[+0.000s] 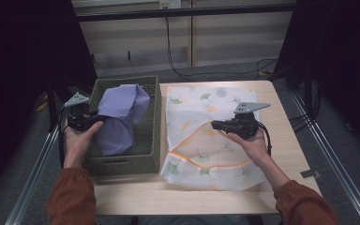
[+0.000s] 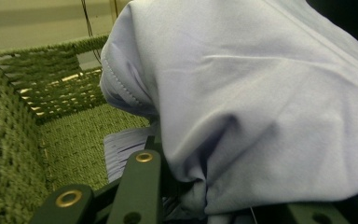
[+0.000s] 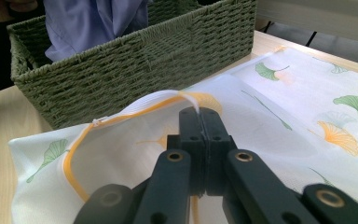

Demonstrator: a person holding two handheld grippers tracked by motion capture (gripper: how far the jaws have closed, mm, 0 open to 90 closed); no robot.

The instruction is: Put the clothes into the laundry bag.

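You are lifting lilac garment [image 1: 120, 115] out of green woven basket [image 1: 151, 123]; left gripper [image 1: 90, 123] clamping soft, creased cloth, most still draped in basket. Right gripper [image 1: 218, 125] clenching orange-trimmed edge of mesh laundry bag [image 1: 201, 105], jaws fully closed on it, holding mouth raised. Bag thin, sheer, ginkgo-leaf print, lying flat on table [image 1: 286, 140] just beside basket. Next, likely: you carrying garment clear of stiff rim, feeding it into bag opening.
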